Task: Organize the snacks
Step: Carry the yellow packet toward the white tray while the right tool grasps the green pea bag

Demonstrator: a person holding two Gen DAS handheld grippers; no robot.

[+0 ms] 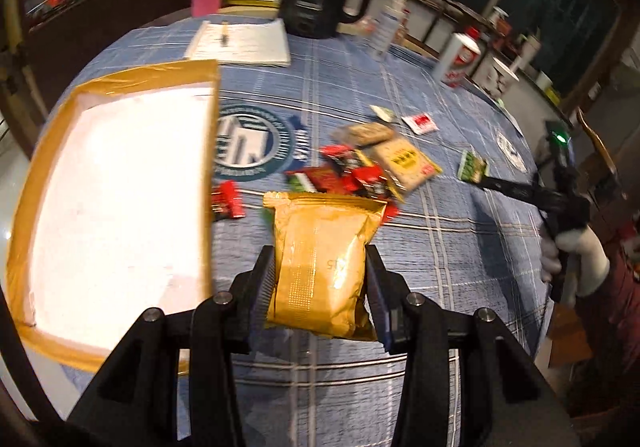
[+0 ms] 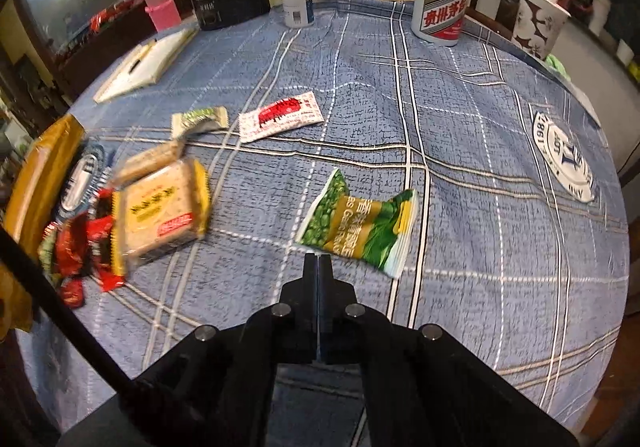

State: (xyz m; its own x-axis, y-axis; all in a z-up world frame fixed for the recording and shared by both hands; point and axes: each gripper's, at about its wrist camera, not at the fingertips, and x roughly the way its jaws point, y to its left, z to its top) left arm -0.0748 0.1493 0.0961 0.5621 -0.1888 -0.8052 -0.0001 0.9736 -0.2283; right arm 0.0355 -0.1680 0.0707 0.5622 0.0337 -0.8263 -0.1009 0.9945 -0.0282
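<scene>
Golden puffy packet (image 1: 320,263) in left tongs (image 1: 320,271)

My left tool (image 1: 320,271) is spread wide, its two fingers (image 1: 262,279) upright at roughly 9 and 3 o'clock of the load they pinch, held above the table. My right tool (image 2: 318,267) points toward 12 o'clock, pads pressed flat together with nothing between. From the left view my white-gloved right hand (image 1: 576,259) grips its handle at 3 o'clock
</scene>
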